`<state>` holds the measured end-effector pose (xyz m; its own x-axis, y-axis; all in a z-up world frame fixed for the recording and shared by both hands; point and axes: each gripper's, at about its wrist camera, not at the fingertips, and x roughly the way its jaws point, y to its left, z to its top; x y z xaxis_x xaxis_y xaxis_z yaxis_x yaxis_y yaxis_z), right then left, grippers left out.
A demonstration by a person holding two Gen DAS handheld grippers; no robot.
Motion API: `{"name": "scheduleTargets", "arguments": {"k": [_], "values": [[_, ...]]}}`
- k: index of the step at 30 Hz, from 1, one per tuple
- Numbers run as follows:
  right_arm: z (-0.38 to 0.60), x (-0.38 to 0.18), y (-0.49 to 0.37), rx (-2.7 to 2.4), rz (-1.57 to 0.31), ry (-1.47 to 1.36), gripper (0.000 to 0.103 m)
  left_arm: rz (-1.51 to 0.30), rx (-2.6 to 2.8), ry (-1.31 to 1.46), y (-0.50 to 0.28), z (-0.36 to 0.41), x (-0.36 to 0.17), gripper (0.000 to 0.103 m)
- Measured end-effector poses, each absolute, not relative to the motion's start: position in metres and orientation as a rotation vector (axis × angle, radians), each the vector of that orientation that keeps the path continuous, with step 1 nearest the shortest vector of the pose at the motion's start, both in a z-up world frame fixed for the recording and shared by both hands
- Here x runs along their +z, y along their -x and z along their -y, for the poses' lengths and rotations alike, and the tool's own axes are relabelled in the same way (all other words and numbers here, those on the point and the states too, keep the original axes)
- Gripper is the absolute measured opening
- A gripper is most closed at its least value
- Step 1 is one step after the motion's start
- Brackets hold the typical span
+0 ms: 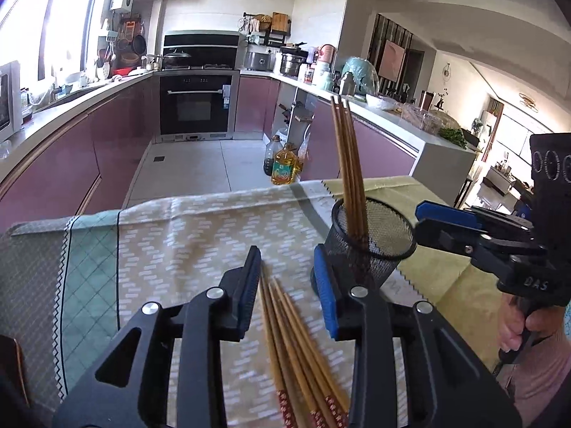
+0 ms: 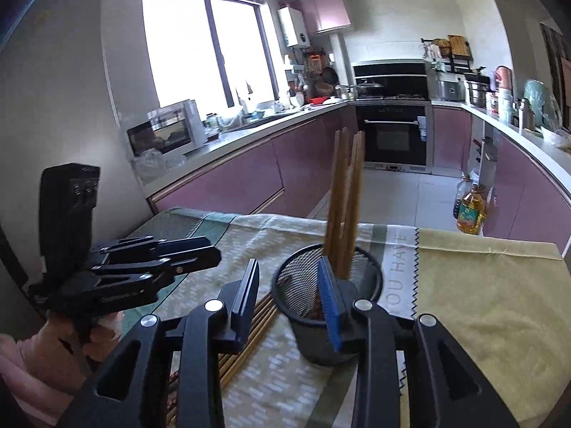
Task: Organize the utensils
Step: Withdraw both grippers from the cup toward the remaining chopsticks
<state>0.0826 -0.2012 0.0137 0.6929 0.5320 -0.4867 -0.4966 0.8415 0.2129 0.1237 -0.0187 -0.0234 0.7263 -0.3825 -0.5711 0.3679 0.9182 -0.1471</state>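
Note:
Several wooden chopsticks [image 1: 296, 349] with red patterned ends lie loose on the patterned cloth [image 1: 178, 235]. My left gripper [image 1: 287, 278] hovers open over them; its blue pads straddle their tips without pressing. A black mesh cup [image 1: 371, 242] stands just right of it, with a few chopsticks upright [image 1: 351, 164] inside. In the right wrist view, my right gripper [image 2: 289, 285] is open in front of the mesh cup [image 2: 364, 274], its right finger overlapping the cup's rim and nothing gripped. The upright chopsticks [image 2: 346, 196] lean in the cup, and the loose chopsticks [image 2: 249, 339] lie lower left.
The right gripper [image 1: 423, 219] reaches in from the right beside the cup, held by a person's hand [image 1: 517, 324]. The left gripper [image 2: 214, 249] shows at the left. A yellow cloth [image 2: 481, 303] covers the table's right part. Oil bottles [image 1: 283, 167] stand on the floor beyond the table's far edge.

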Motion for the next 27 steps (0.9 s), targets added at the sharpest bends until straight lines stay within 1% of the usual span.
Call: {"name": "scheduleTargets", "arguments": {"k": [3, 8, 12, 24, 25, 27], "values": [[0.182, -0.004, -0.072, 0.635, -0.634, -0.039, 0.032, -0.694, -0.404, 0.011, -0.116, 0.009, -0.044, 0.03], [0.156, -0.051, -0.073, 0.668, -0.793, -0.039, 0.032, -0.78, -0.404, -0.016, -0.106, 0.003, -0.076, 0.03], [0.144, -0.074, -0.076, 0.656, -0.872, -0.037, 0.032, -0.809, -0.398, -0.039, -0.099, 0.006, -0.091, 0.03], [0.126, -0.082, -0.072, 0.608, -0.9, 0.009, 0.032, -0.871, -0.392, -0.045, -0.099, 0.006, -0.105, 0.029], [0.123, -0.082, -0.072, 0.604, -0.898, 0.017, 0.032, -0.877, -0.39, -0.048, -0.099, 0.006, -0.107, 0.027], [0.12, -0.083, -0.073, 0.598, -0.899, 0.027, 0.031, -0.882, -0.395, -0.045, -0.099, 0.006, -0.108, 0.027]]}}
